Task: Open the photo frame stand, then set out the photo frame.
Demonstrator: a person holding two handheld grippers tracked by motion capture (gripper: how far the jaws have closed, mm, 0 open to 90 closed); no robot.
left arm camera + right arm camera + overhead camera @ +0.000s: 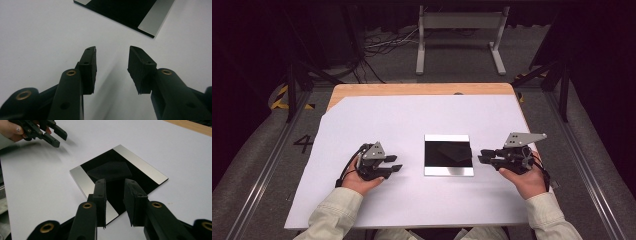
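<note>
A square black plate with silver strips along two edges (447,138) lies flat on the white sheet between my two grippers. A dark folded cloth (454,151) rests on its black middle. My left gripper (398,164) sits left of the plate, pointing at it, jaws open and empty. The left gripper view has those jaws (112,53) apart over bare sheet, with a plate corner (152,22) beyond. My right gripper (482,156) hovers at the plate's right edge, open with nothing between the jaws. In the right gripper view its jaws (115,182) stand over the plate (140,163), just short of the cloth (110,171).
The white sheet (387,120) covers most of a wooden table (412,89). A grey metal stand (459,22) and cables lie on the floor beyond the far edge. The left gripper (58,138) appears at the top left of the right gripper view.
</note>
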